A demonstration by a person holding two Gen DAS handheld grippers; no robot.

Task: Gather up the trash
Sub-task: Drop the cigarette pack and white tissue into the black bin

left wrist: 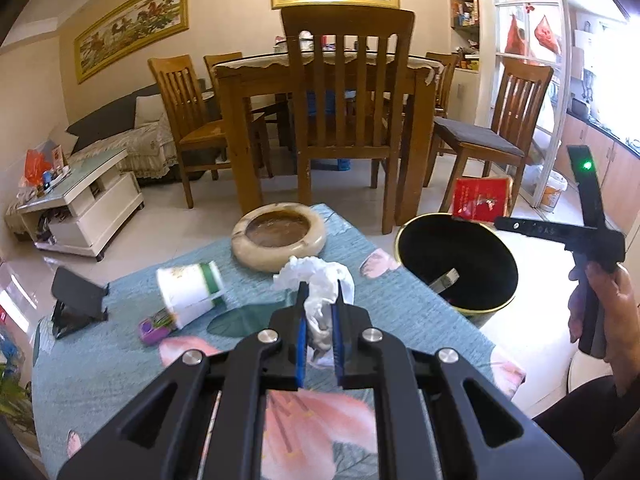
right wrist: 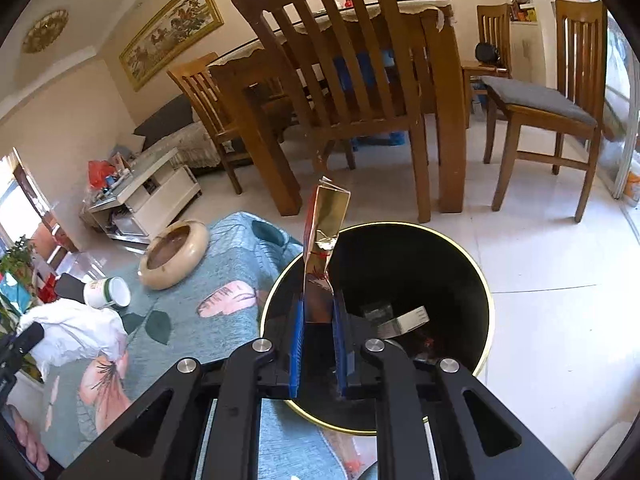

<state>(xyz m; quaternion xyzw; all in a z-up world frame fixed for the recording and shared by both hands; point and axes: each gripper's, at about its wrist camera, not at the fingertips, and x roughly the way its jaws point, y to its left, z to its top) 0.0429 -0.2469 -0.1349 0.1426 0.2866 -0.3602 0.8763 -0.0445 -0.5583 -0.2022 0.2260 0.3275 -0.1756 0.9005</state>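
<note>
Over the bin, a flattened gold-and-red wrapper is being pinched by the right gripper, seemingly for dropping. Above the table, crumpled tissue is being pinched between the left gripper fingers, likely for binning next.

Right gripper clamping gold-red wrapper over black bin

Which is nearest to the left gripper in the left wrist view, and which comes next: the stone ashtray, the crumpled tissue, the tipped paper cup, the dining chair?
1. Crumpled tissue, held between the left gripper's fingers.
2. Tipped paper cup, just left on the tablecloth.
3. Stone ashtray, beyond the tissue.
4. Dining chair, across the floor.
</note>
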